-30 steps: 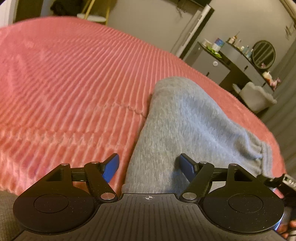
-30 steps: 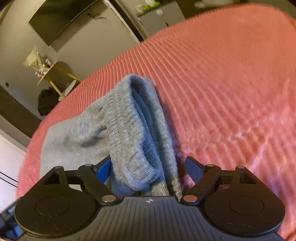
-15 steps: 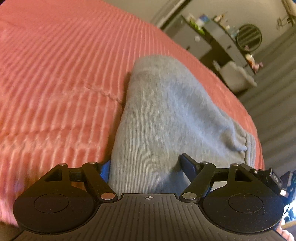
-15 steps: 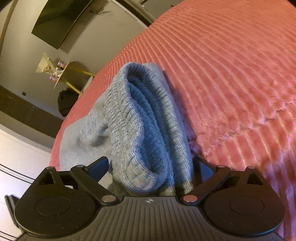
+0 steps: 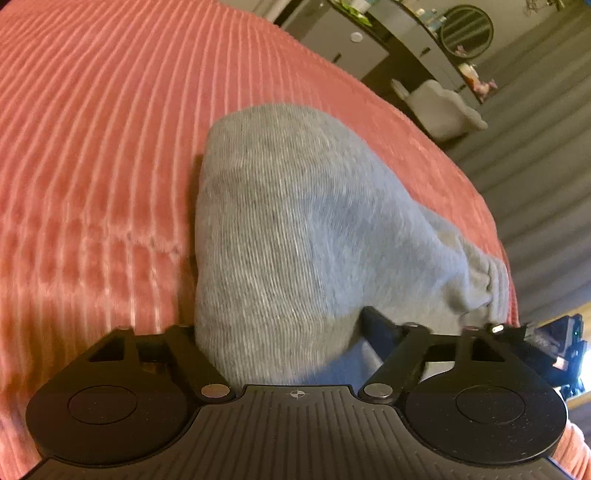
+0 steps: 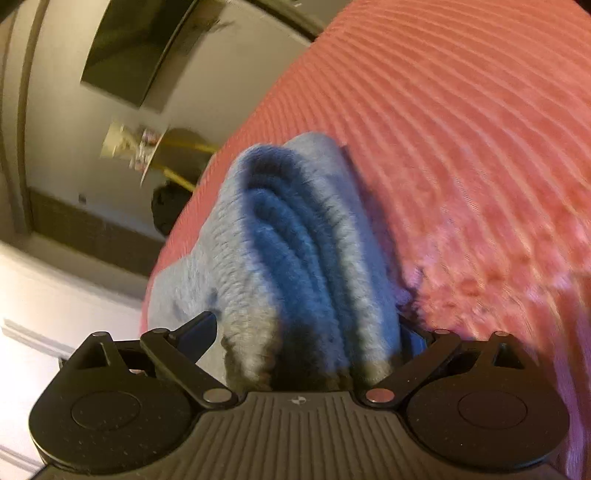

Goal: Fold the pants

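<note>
The grey knit pants [image 5: 295, 229] lie folded in thick layers on a pink ribbed bedspread [image 5: 92, 147]. My left gripper [image 5: 280, 332] has a bulky fold of the pants between its fingers; the jaws stand wide around the cloth and it is unclear whether they pinch it. In the right wrist view the ribbed waistband end of the pants [image 6: 295, 251] fills my right gripper [image 6: 306, 332], stacked in several layers between the fingers, lifted off the bedspread [image 6: 480, 147].
Beyond the bed's far edge in the left wrist view stand a dark dresser [image 5: 369, 48] with a round mirror [image 5: 467, 31] and a white chair [image 5: 443, 110]. The right wrist view shows a wall-mounted dark screen [image 6: 136, 51] and a small yellow-legged table [image 6: 147, 151].
Both grippers pushed in around the pants, and the cloth now fills both jaws. The cloth has risen off the bed and both views have tilted.
</note>
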Motion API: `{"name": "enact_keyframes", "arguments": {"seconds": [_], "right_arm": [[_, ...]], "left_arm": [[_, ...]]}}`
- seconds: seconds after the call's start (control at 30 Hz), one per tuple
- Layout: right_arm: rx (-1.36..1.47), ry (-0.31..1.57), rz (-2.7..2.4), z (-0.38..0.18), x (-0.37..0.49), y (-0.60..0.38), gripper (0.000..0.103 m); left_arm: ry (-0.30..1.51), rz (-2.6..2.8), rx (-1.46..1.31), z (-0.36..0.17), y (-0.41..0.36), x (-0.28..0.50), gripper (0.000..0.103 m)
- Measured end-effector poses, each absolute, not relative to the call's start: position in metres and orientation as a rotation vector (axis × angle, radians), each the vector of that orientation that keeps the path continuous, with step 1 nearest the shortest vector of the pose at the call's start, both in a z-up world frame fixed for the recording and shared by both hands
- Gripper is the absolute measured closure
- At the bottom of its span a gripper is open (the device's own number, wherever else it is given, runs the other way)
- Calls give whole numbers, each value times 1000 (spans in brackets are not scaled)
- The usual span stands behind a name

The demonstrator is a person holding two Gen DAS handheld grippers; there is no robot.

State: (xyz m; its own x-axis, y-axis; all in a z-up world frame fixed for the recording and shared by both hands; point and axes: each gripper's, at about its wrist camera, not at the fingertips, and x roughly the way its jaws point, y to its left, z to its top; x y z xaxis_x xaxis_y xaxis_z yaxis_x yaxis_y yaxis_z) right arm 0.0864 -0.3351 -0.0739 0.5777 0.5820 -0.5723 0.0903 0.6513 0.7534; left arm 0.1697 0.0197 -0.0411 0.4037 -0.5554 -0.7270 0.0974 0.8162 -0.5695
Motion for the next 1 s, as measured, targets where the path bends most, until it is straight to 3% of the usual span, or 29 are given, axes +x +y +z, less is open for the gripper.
{"name": "enact_keyframes", "arguments": {"seconds": [0.03, 0.1, 0.17, 0.23, 0.3, 0.33, 0.4, 0.53, 0.7, 0.9, 0.97, 1.0], "right_arm": [[818, 946, 335, -74, 90, -333, 38], [839, 960, 372, -74, 95, -333, 39], [849, 987, 388, -76, 102, -334, 38], [832, 1003, 410, -77, 109, -331, 29], [826, 1019, 390, -78, 122, -328, 29], [827, 1027, 369, -75, 126, -325, 29], [795, 1026, 318, -68, 128, -315, 40], [724, 976, 326, -43, 125, -303, 48], [758, 861, 345, -5, 142, -309, 50], [710, 791, 302, 28, 173, -323, 50], [671, 784, 273, 30, 179, -325, 48], [646, 784, 239, 29, 184, -324, 44]], "left_arm": [[1077, -450, -473, -39, 19, 168, 42], [1060, -476, -470, -38, 21, 165, 43], [1065, -486, -474, -44, 22, 166, 38], [1070, -483, -480, -46, 20, 171, 28], [1070, -462, -463, -43, 15, 174, 28], [1067, -454, -457, -41, 14, 174, 35], [1044, -466, -458, -35, 17, 171, 56], [1000, -475, -517, -15, 26, 170, 65], [900, -505, -468, 26, 10, 185, 65], [885, -472, -416, 32, -14, 217, 63], [879, -458, -338, 27, -28, 221, 60], [903, -434, -311, 21, -33, 222, 53]]}}
